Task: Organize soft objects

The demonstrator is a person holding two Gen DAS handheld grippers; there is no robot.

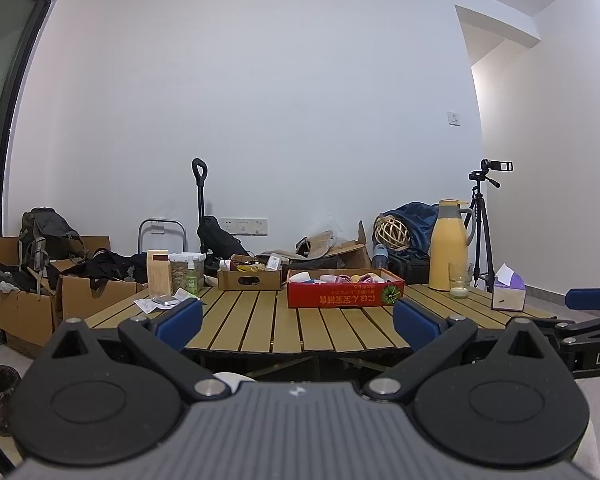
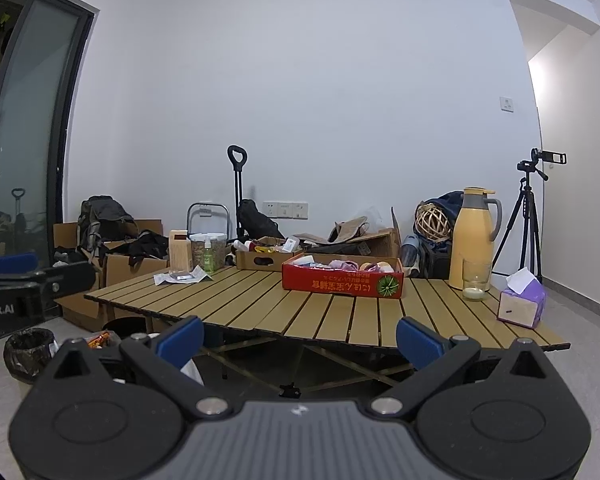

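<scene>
A red cardboard box (image 1: 345,295) (image 2: 342,280) sits on the slatted wooden table (image 1: 260,320) (image 2: 260,300), holding several soft pink, white and yellow items (image 1: 346,278) (image 2: 346,265). My left gripper (image 1: 298,320) is open with nothing between its blue pads, hovering before the table's near edge, well short of the box. My right gripper (image 2: 300,340) is also open and empty, held back from the table's front edge. In the left wrist view the right gripper shows at the right edge (image 1: 592,300). The left gripper shows at the left edge of the right wrist view (image 2: 20,280).
On the table stand a yellow thermos jug (image 1: 448,244) (image 2: 474,236), a glass (image 2: 476,280), a purple tissue box (image 1: 509,294) (image 2: 522,304), a brown cardboard tray (image 1: 249,278), jars and papers (image 2: 182,278). A tripod (image 2: 528,216), boxes and bags crowd the floor behind. A bin (image 2: 28,354) stands front left.
</scene>
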